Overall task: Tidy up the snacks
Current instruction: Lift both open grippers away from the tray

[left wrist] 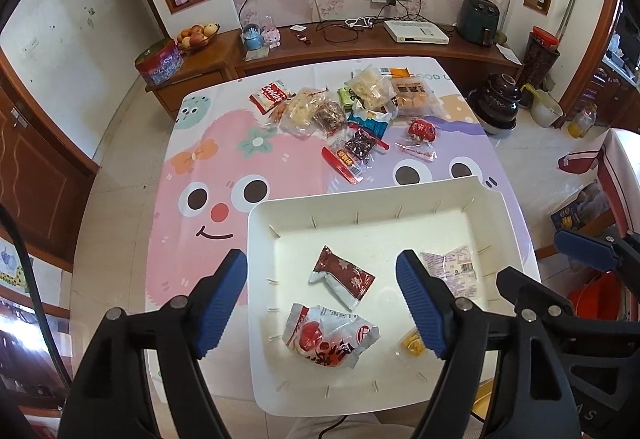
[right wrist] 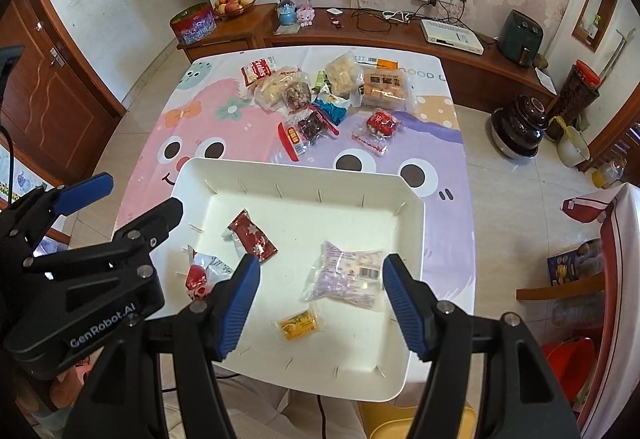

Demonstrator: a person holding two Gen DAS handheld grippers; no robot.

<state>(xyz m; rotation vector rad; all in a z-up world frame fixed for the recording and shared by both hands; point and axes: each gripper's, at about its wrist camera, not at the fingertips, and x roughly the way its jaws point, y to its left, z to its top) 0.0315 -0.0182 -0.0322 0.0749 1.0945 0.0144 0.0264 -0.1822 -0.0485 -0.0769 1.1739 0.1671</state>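
Left wrist view: the white tray (left wrist: 496, 207) at lower centre holds four snack packets; the left gripper (left wrist: 322, 303) and right gripper (right wrist: 320, 299) hang open, empty. The snack pile (left wrist: 344, 107) lies at upper centre; bare counter (left wrist: 160, 199) left.

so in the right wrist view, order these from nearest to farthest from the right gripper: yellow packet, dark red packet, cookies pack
1. yellow packet, in the tray, just ahead of the right gripper
2. dark red packet, tray's far left
3. cookies pack, far table edge
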